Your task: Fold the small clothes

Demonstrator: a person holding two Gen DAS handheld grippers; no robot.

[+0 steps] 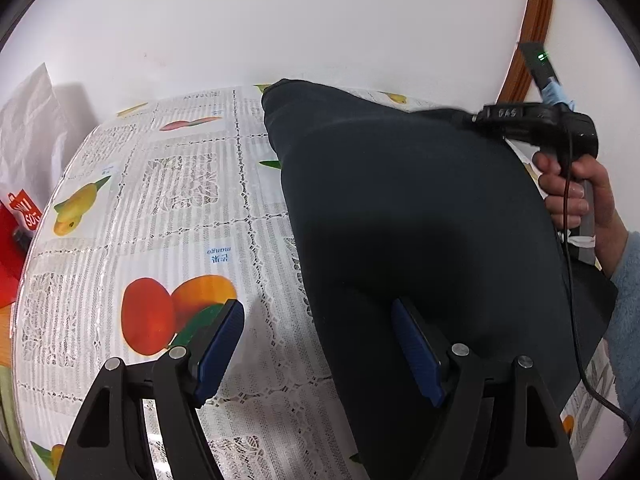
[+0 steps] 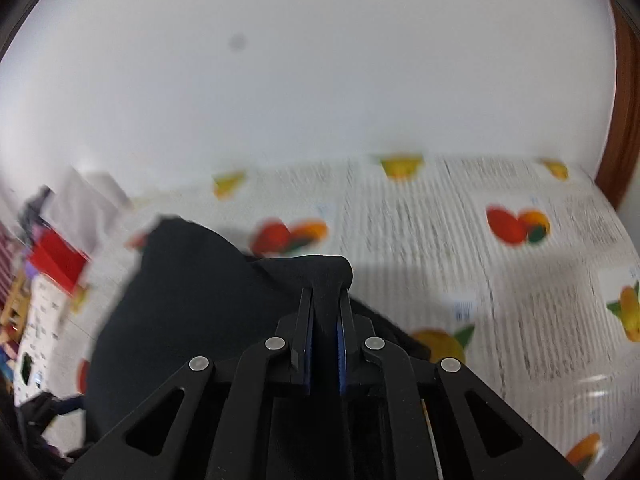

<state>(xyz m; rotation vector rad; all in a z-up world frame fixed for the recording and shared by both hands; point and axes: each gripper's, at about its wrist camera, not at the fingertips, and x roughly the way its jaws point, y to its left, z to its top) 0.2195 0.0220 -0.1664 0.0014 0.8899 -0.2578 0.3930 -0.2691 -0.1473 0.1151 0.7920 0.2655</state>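
My right tongs (image 2: 326,320) clamped on a bunched edge of the dark garment (image 1: 420,208); left tongs (image 1: 316,344) apart, straddling its near-left edge on the table (image 1: 168,208). Cloth looks soft, light, limp: best pinched at hems. Wall close ahead; open tablecloth left of left tongs.

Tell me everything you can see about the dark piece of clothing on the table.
The dark garment is a navy-black, smooth, soft-looking fabric lying mostly flat on the fruit-print tablecloth, narrowing toward the wall. The right gripper is shut on a bunched fold at one edge. The left gripper is open, with one finger over the cloth and the other over the tablecloth; contact is unclear. What kind of garment it is cannot be told.
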